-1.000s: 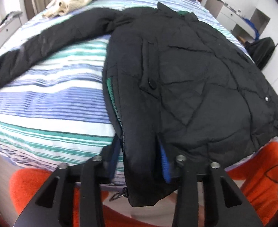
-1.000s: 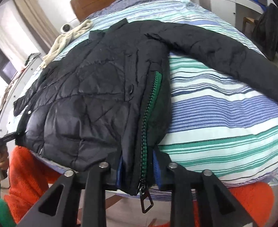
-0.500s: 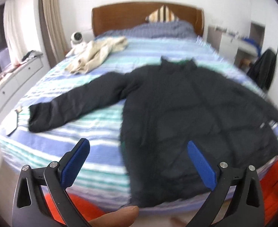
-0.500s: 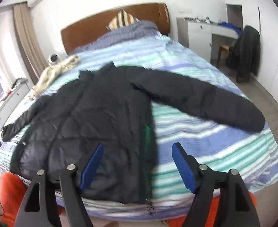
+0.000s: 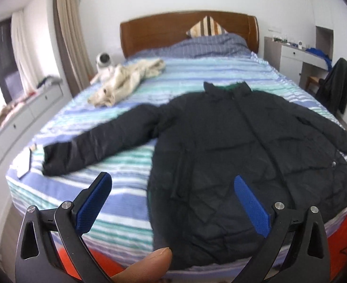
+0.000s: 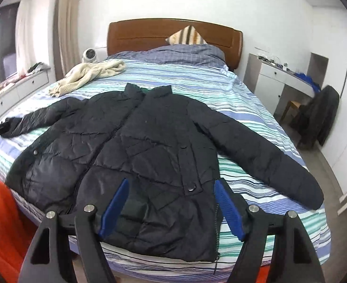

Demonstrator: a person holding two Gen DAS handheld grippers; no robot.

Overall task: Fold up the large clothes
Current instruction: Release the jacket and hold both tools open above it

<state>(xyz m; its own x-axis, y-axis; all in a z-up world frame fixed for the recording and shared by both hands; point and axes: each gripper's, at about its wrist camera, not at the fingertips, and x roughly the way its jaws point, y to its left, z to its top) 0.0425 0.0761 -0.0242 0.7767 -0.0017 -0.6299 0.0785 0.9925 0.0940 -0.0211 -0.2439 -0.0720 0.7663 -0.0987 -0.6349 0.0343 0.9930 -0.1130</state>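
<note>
A large black quilted jacket [image 5: 239, 155] lies flat, front up, on the striped bed [image 5: 116, 193], collar toward the headboard, both sleeves spread out to the sides. It also shows in the right wrist view [image 6: 140, 151]. My left gripper [image 5: 171, 193] is open and empty, held back above the bed's foot edge near the jacket's left hem. My right gripper [image 6: 171, 202] is open and empty, above the jacket's right hem. A fingertip shows at the bottom of the left wrist view.
A cream garment [image 5: 126, 82] lies crumpled at the bed's far left. A wooden headboard [image 5: 164, 30] and pillow stand at the back. A white drawer unit [image 5: 17, 122] is left; a desk [image 6: 282, 75] and chair with dark clothes [image 6: 319, 115] are right. Orange fabric [image 6: 1, 214] is below.
Both grippers let go of the jacket's hem, opened and pulled back and up from the bed. The jacket now lies flat with its front closed.
</note>
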